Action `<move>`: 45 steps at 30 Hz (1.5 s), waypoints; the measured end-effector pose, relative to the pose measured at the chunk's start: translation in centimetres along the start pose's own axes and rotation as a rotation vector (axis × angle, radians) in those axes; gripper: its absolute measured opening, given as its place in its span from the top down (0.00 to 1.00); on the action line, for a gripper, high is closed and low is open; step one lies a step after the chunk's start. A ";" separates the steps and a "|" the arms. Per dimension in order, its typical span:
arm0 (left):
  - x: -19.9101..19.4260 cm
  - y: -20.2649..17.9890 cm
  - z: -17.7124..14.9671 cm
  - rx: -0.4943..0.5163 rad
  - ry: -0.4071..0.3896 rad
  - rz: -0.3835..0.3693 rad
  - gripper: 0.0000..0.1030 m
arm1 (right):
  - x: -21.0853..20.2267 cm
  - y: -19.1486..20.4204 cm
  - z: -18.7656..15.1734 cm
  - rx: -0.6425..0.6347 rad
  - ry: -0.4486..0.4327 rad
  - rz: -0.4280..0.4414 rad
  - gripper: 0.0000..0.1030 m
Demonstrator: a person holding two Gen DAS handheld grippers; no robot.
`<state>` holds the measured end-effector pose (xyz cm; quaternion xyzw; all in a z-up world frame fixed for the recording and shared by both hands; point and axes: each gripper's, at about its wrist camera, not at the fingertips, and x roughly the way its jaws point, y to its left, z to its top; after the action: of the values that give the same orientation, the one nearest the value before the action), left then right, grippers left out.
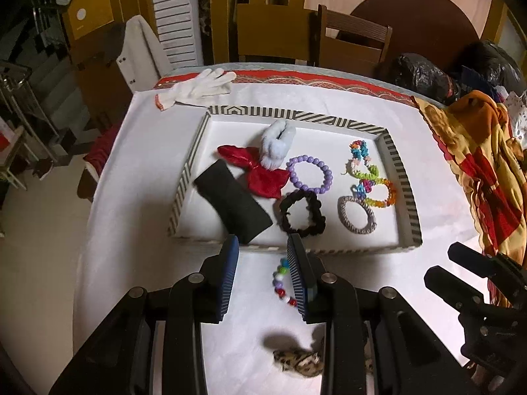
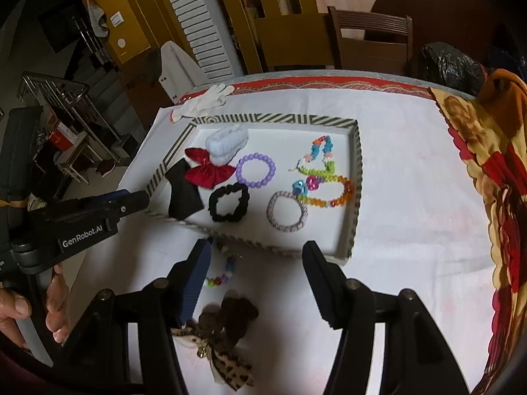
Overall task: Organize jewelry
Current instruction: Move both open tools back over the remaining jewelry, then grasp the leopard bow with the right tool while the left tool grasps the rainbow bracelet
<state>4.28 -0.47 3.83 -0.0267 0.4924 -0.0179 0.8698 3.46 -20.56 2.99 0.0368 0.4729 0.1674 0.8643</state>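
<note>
A shallow striped-rim tray [image 1: 413,204] [image 2: 357,177] on the white table holds a black pad [image 1: 232,205], a red bow [image 1: 263,177], a white fluffy scrunchie [image 1: 278,146], a purple bead bracelet [image 1: 309,172], a black scrunchie [image 1: 301,214], a grey band [image 1: 357,214] and colourful bead bracelets [image 1: 372,177]. A multicolour bead bracelet [image 1: 283,279] [image 2: 220,275] lies on the table in front of the tray, between the fingers of my open left gripper [image 1: 263,253]. A leopard-print bow [image 1: 298,360] [image 2: 224,339] lies nearer. My right gripper [image 2: 257,250] is open and empty above the table.
A white glove [image 1: 201,87] lies behind the tray. A patterned orange-and-red cloth [image 1: 474,158] covers the table's right side. Wooden chairs [image 1: 354,38] and black bags [image 1: 421,74] stand beyond the far edge. The table's left edge drops to the floor.
</note>
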 end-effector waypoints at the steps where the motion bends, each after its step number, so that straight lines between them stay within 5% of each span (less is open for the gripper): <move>1: -0.2 0.0 -0.3 0.000 -0.003 0.002 0.89 | -0.1 0.1 -0.2 -0.002 0.001 -0.002 0.41; 22: -2.6 1.5 -6.5 0.014 0.048 -0.090 0.89 | -1.4 -0.2 -6.9 0.019 0.060 -0.033 0.39; 32: -0.6 3.0 -7.4 -0.062 0.131 -0.173 0.89 | 3.1 0.3 -8.8 0.031 0.145 -0.009 0.39; 41: 2.1 2.2 -6.9 -0.079 0.157 -0.162 0.89 | 7.6 1.9 -8.7 -0.014 0.202 0.006 0.39; 43: 2.9 2.0 -6.6 -0.082 0.167 -0.158 0.89 | 7.9 2.0 -8.8 -0.033 0.206 0.009 0.49; 44: 3.4 1.9 -6.5 -0.085 0.171 -0.156 0.89 | 7.9 2.1 -8.8 -0.058 0.192 0.001 0.69; 45: 3.8 1.7 -6.4 -0.086 0.177 -0.153 0.89 | 7.9 2.1 -8.8 -0.069 0.196 0.002 0.77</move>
<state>0.77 0.87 -2.80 -0.0999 0.5639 -0.0652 0.8172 -0.46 -16.84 -7.74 -0.0091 0.5490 0.1872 0.8145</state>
